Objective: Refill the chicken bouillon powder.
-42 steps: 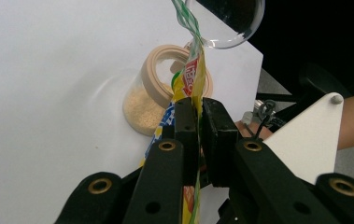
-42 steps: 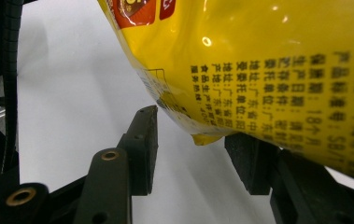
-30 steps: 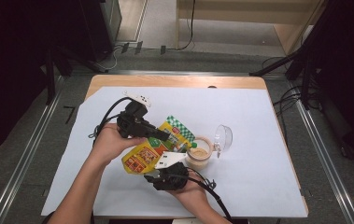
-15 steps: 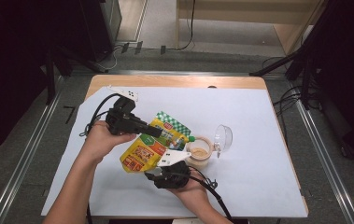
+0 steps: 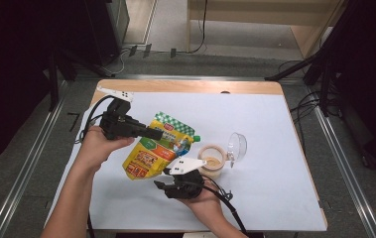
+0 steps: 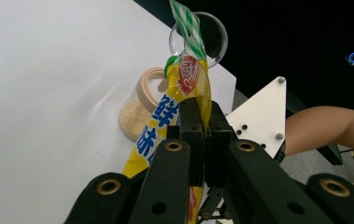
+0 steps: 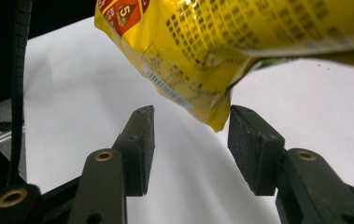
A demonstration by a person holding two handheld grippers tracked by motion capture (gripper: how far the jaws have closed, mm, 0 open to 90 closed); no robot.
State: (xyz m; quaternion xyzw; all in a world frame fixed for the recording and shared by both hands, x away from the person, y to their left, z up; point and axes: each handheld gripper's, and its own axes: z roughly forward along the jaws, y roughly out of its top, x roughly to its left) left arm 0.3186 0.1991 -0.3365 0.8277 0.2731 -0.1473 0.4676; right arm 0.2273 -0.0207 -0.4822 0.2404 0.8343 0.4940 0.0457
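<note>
Yellow pouch [image 5: 158, 148] held above the counter [image 5: 275, 198], long axis slanting, green-check top up & away, bottom corner toward right tool [image 5: 161, 184]. Left tool [image 5: 161, 133] clamped tight on pouch; right tool half-wide, holding nothing. White counter cover, grey floor around. Left gripper view shows open jar [image 6: 139, 109] w/ powder & clear lid [image 6: 212, 35] behind pouch.

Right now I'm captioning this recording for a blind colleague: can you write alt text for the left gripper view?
The left tongs are shut on a yellow seasoning pouch, held edge-on above a white table. Beyond it stands an open jar of tan powder, its clear lid flipped back; a forearm shows at the right.
</note>
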